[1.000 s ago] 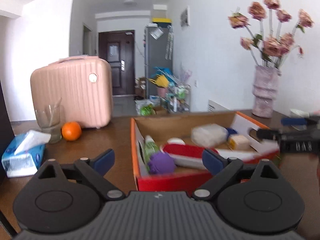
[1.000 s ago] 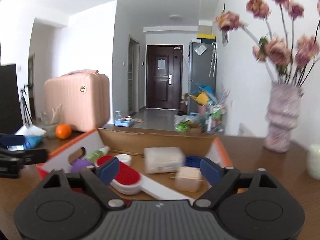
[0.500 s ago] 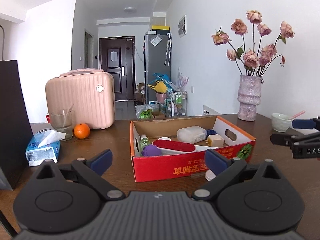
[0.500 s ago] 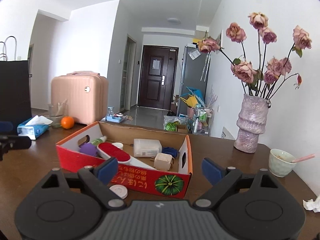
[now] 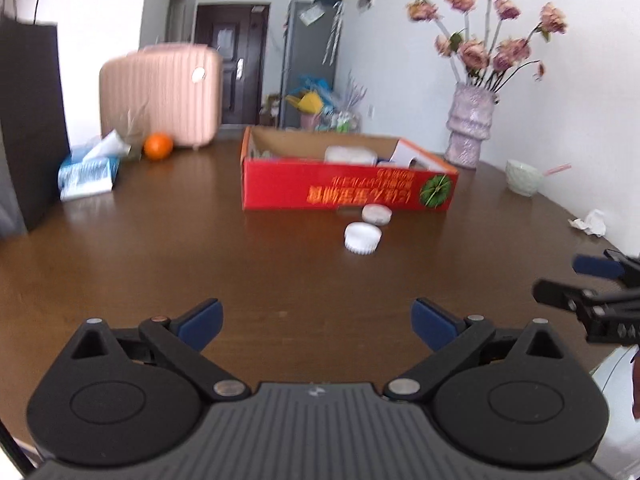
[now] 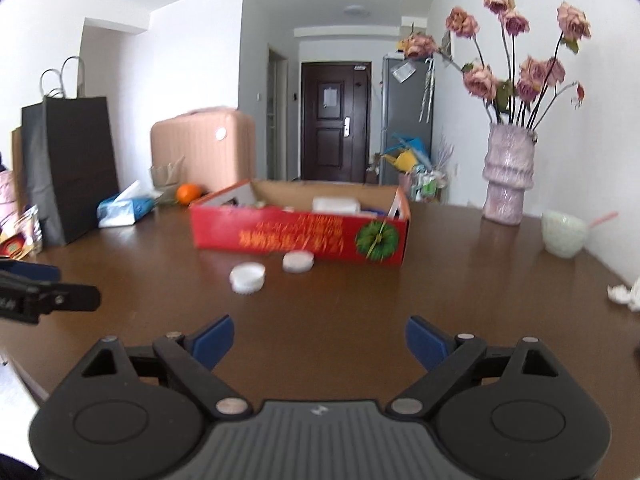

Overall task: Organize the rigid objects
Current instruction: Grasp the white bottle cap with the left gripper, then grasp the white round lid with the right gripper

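Observation:
A red cardboard box (image 5: 348, 194) (image 6: 300, 236) holding several items, among them a white plastic container (image 5: 351, 155), stands mid-table. Two white round lids lie in front of it: one ribbed lid (image 5: 363, 238) (image 6: 247, 277) and one nearer the box (image 5: 375, 214) (image 6: 298, 261). My left gripper (image 5: 316, 322) is open and empty, low over the table, well short of the lids. My right gripper (image 6: 318, 338) is open and empty too. Each gripper shows at the edge of the other's view: the right (image 5: 580, 292), the left (image 6: 44, 300).
A pink suitcase (image 5: 162, 94), an orange (image 5: 158, 146), a tissue pack (image 5: 88, 174) and a black paper bag (image 5: 28, 120) stand at the left. A vase of dried roses (image 5: 468, 136), a pale bowl (image 5: 524, 182) and crumpled paper (image 5: 590, 222) are at the right.
Both grippers have pulled back from the box toward the near table edge and lowered. The box looks farther away and the two lids in front of it have come into view.

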`<state>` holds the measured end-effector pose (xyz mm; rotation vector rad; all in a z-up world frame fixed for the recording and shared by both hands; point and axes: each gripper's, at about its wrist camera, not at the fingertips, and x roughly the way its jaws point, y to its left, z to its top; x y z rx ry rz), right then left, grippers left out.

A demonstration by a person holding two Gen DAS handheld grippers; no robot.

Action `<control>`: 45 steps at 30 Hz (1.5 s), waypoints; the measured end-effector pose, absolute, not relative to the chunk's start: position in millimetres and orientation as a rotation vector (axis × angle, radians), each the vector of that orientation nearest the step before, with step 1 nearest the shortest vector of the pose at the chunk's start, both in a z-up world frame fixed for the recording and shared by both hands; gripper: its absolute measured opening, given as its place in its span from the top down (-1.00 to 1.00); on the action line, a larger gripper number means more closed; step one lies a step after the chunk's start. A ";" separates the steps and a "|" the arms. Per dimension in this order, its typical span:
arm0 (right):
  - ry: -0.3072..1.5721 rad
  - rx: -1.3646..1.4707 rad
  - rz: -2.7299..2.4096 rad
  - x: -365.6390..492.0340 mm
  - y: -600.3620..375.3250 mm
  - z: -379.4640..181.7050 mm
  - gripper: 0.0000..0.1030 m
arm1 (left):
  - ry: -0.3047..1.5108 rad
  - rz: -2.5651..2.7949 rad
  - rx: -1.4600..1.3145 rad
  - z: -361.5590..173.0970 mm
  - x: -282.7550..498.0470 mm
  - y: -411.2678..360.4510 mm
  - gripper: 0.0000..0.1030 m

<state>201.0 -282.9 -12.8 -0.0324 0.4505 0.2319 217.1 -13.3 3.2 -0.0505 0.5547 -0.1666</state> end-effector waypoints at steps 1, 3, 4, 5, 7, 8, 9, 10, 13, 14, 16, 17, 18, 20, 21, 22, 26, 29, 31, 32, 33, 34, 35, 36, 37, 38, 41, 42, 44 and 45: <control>0.465 -0.033 0.230 199.8 -282.6 -14.9 -0.80 | 0.558 -0.159 -0.053 2.4 218.6 -14.3 -0.99; 0.470 -0.036 0.226 197.3 -281.7 -16.7 -0.79 | 0.563 -0.164 -0.059 3.9 223.9 -16.3 -0.99; 0.463 -0.030 0.219 196.3 -282.1 -15.7 -0.79 | 0.565 -0.175 -0.059 4.1 226.7 -18.5 -0.99; 0.458 -0.023 0.219 196.5 -283.1 -14.6 -0.79 | 0.567 -0.187 -0.055 5.0 229.8 -21.1 -0.99; 0.454 -0.008 0.217 198.7 -286.4 -13.1 -0.79 | 0.567 -0.205 -0.035 5.2 236.8 -28.0 -0.99; 0.456 -0.006 0.211 200.5 -287.6 -13.4 -0.78 | 0.566 -0.213 -0.024 4.6 240.7 -31.9 -0.99; 0.460 -0.006 0.204 203.7 -289.3 -13.5 -0.78 | 0.567 -0.222 -0.017 3.6 246.0 -36.0 -0.99; 0.464 -0.007 0.195 207.1 -291.3 -14.0 -0.77 | 0.572 -0.232 -0.018 2.5 252.7 -39.9 -0.99; 0.486 0.000 0.172 218.3 -297.6 -15.6 -0.77 | 0.607 -0.270 -0.043 -3.8 281.0 -52.8 -0.88; 0.491 0.002 0.161 221.4 -300.1 -16.3 -0.77 | 0.614 -0.277 -0.043 -5.7 291.4 -57.7 -0.79; 0.498 0.006 0.141 227.0 -306.0 -17.1 -0.77 | 0.623 -0.279 -0.031 -9.1 312.5 -68.5 -0.69; 0.502 0.009 0.132 229.5 -309.4 -17.9 -0.77 | 0.622 -0.281 -0.027 -10.3 323.0 -72.8 -0.64; 0.507 0.011 0.125 232.7 -312.6 -18.7 -0.77 | 0.625 -0.279 -0.026 -11.6 333.5 -76.8 -0.60; 0.519 0.011 0.109 239.4 -317.8 -20.8 -0.77 | 0.627 -0.275 -0.033 -15.2 354.7 -83.0 -0.59; 0.527 0.010 0.100 243.6 -319.6 -22.1 -0.77 | 0.627 -0.265 -0.023 -18.0 365.0 -87.4 -0.57; 0.535 0.009 0.092 247.7 -320.7 -23.1 -0.77 | 0.625 -0.258 -0.008 -20.8 374.5 -91.9 -0.54; 0.547 -0.007 0.085 262.5 -317.9 -23.6 -0.77 | 0.708 -0.292 -0.049 -34.4 404.0 -93.2 0.21; 0.551 -0.025 0.097 279.1 -309.3 -21.9 -0.77 | 0.697 -0.312 -0.080 -30.7 399.0 -79.2 0.22; 0.559 -0.025 0.125 298.0 -301.0 -20.5 -0.77 | 0.638 -0.336 -0.102 -22.2 387.4 -63.1 0.22; 0.560 -0.023 0.148 310.0 -295.8 -20.4 -0.77 | 0.608 -0.324 -0.099 -17.8 381.0 -54.3 0.22; 0.559 -0.031 0.174 321.9 -289.0 -21.4 -0.77 | 0.582 -0.303 -0.099 -15.0 375.1 -43.0 0.22; 0.561 -0.052 0.193 334.5 -280.9 -23.0 -0.76 | 0.572 -0.277 -0.106 -13.3 371.3 -32.8 0.22; 0.561 -0.078 0.205 349.6 -270.9 -24.6 -0.71 | 0.572 -0.249 -0.119 -13.1 368.2 -19.7 0.22; 0.565 -0.095 0.221 365.2 -261.4 -25.9 -0.69 | 0.578 -0.221 -0.132 -13.6 365.0 -6.9 0.22; 0.581 -0.097 0.243 382.8 -251.4 -26.7 -0.64 | 0.579 -0.186 -0.144 -14.6 361.3 6.0 0.22; 0.598 -0.088 0.272 398.1 -241.9 -27.3 -0.58 | 0.574 -0.143 -0.142 -15.8 357.3 17.4 0.22; 0.654 -0.040 0.338 439.4 -218.6 -31.2 -0.28 | 0.553 -0.031 -0.136 -20.0 347.2 43.1 0.22; 0.681 -0.035 0.326 450.1 -211.7 -32.4 -0.14 | 0.564 -0.017 -0.151 -20.9 345.7 49.4 0.22; 0.689 -0.063 0.292 459.4 -200.7 -34.0 0.08 | 0.568 -0.008 -0.176 -21.4 342.5 56.8 0.22; 0.693 -0.088 0.284 462.5 -196.6 -35.9 0.08 | 0.567 -0.008 -0.177 -21.4 341.8 58.5 0.22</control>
